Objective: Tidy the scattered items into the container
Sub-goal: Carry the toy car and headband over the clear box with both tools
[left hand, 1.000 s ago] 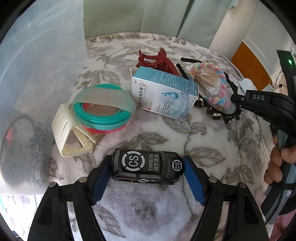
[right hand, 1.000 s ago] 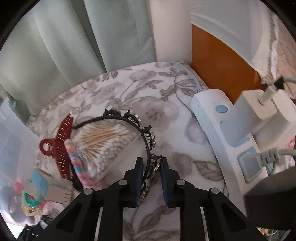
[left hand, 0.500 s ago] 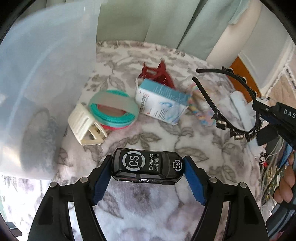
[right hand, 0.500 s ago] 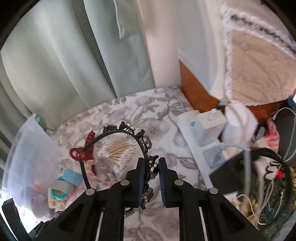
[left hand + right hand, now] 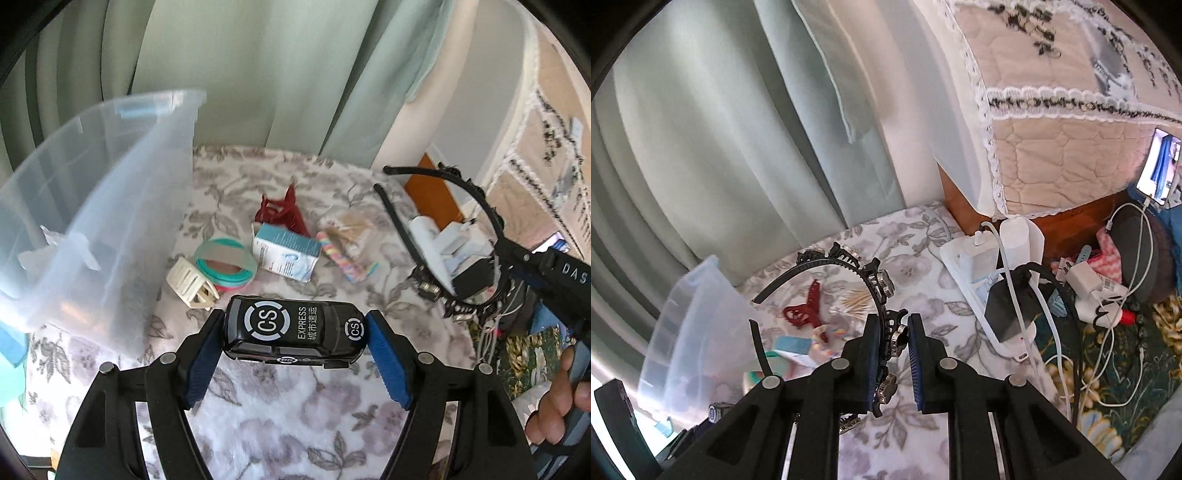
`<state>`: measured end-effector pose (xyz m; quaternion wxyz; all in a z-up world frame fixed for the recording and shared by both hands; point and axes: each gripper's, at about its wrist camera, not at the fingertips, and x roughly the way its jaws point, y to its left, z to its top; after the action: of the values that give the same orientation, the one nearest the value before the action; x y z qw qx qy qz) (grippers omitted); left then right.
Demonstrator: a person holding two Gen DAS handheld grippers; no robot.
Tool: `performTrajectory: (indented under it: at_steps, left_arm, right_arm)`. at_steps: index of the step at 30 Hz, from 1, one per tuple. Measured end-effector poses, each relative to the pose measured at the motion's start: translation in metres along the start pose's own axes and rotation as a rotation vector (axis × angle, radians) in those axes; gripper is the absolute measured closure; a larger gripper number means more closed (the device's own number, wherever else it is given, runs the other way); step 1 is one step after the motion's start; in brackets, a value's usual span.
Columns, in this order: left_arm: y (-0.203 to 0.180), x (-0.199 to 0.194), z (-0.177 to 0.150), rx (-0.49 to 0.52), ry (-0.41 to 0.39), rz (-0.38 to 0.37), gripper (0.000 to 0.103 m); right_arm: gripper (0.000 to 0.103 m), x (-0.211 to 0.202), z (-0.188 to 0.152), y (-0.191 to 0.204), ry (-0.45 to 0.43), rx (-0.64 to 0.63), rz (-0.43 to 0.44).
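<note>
Two raised wrist views, shared bedspread (image 5: 280,406)

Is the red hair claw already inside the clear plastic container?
No, the red hair claw lies on the floral cloth, outside the clear container.

I see the container (image 5: 92,229) at left on the blanket (image 5: 280,413). Just right of it: clip (image 5: 190,282), rings (image 5: 227,264), box (image 5: 286,253), claw (image 5: 282,214) behind. Swabs (image 5: 349,227) further right. Power strip (image 5: 975,284) at the right edge.
</note>
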<state>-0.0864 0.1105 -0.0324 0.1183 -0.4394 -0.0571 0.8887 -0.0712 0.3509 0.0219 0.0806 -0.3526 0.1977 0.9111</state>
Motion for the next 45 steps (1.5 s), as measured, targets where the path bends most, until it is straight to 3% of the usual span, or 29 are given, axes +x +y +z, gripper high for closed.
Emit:
performTrajectory:
  at_steps: [13,23,33,45]
  left_arm:
    - [0.009,-0.073,0.019,-0.021,-0.169,-0.016,0.026]
    - [0.034,-0.116,0.031,-0.051,-0.277,-0.012,0.026]
    - [0.073,-0.141,0.036,-0.115,-0.350,0.010,0.026]
    - [0.133,-0.149,0.038,-0.236,-0.374,0.046,0.026]
  right_arm:
    - [0.086,-0.063,0.006,0.041,-0.120,-0.048,0.095]
    - [0.086,-0.088,0.009,0.079,-0.164,-0.102,0.157]
    - [0.086,-0.091,0.005,0.123,-0.162,-0.174,0.206]
    - [0.086,-0.074,-0.004,0.189,-0.128,-0.285,0.254]
